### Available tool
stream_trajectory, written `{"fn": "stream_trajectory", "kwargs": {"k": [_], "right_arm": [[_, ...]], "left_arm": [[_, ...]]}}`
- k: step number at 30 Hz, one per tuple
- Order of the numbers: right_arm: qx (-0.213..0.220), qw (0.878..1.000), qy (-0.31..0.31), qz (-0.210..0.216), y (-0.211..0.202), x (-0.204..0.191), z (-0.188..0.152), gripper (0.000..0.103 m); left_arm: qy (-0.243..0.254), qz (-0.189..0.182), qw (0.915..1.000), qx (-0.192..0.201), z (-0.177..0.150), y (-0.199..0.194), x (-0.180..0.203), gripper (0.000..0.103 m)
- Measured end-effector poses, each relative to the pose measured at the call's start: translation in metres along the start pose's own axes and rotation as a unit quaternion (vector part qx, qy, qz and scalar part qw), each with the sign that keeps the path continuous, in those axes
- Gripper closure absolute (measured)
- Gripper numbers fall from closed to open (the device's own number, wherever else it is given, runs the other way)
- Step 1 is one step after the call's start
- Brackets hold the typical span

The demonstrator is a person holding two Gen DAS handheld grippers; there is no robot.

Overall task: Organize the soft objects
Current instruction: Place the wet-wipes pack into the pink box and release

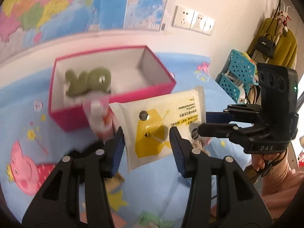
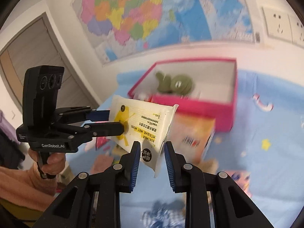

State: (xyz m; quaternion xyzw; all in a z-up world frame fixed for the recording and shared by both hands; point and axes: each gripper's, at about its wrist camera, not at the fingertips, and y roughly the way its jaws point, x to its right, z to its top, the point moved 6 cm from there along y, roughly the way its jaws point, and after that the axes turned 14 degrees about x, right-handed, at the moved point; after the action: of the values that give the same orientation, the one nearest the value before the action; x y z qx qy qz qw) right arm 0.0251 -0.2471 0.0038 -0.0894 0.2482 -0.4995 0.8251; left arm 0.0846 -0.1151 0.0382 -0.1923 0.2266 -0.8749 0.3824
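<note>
A yellow and white pack of wet wipes (image 1: 163, 121) (image 2: 144, 125) hangs in the air above the blue bedsheet. Both grippers grip it: my left gripper (image 2: 117, 121) is shut on one end, my right gripper (image 1: 202, 122) on the other. In each gripper's own view the pack lies between its two fingers. A pink box (image 1: 114, 102) (image 2: 191, 106) stands open just behind the pack, with a green plush toy (image 1: 89, 81) (image 2: 174, 84) inside. A white and pink soft toy (image 1: 98, 117) lies against the box front.
The blue cartoon bedsheet (image 1: 152, 186) holds several loose items: an orange packet (image 2: 193, 133), a blue checked cloth (image 2: 161, 214), a green soft thing (image 1: 152, 220). A teal perforated basket (image 1: 237, 76) stands at the right. A map (image 2: 133, 19) covers the wall behind.
</note>
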Motion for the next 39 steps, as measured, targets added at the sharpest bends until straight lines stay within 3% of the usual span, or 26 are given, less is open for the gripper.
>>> {"fn": "stream_trajectory", "kwargs": {"k": [11, 18, 28, 30, 34, 39], "right_arm": [[0.023, 0.999, 0.022, -0.036, 0.039, 0.053, 0.06, 0.077], [0.016, 0.997, 0.046, -0.055, 0.063, 0.083, 0.075, 0.077], [-0.016, 0.993, 0.069, -0.094, 0.09, 0.11, 0.069, 0.072], [-0.009, 0.992, 0.078, -0.102, 0.087, 0.113, 0.071, 0.067], [0.015, 0.993, 0.072, -0.094, 0.074, 0.105, 0.076, 0.067], [0.03, 0.996, 0.049, -0.062, 0.055, 0.08, 0.075, 0.063]], "left_arm": [[-0.027, 0.01, 0.9994, -0.018, 0.062, 0.064, -0.025, 0.054], [-0.05, 0.019, 0.9971, -0.054, 0.068, 0.111, -0.04, 0.054], [-0.061, 0.057, 0.9913, -0.101, 0.06, 0.143, -0.052, 0.054], [-0.064, 0.06, 0.9912, -0.1, 0.06, 0.142, -0.055, 0.053], [-0.06, 0.062, 0.9923, -0.089, 0.062, 0.135, -0.054, 0.052], [-0.034, 0.059, 0.997, -0.039, 0.068, 0.098, -0.046, 0.052]]}}
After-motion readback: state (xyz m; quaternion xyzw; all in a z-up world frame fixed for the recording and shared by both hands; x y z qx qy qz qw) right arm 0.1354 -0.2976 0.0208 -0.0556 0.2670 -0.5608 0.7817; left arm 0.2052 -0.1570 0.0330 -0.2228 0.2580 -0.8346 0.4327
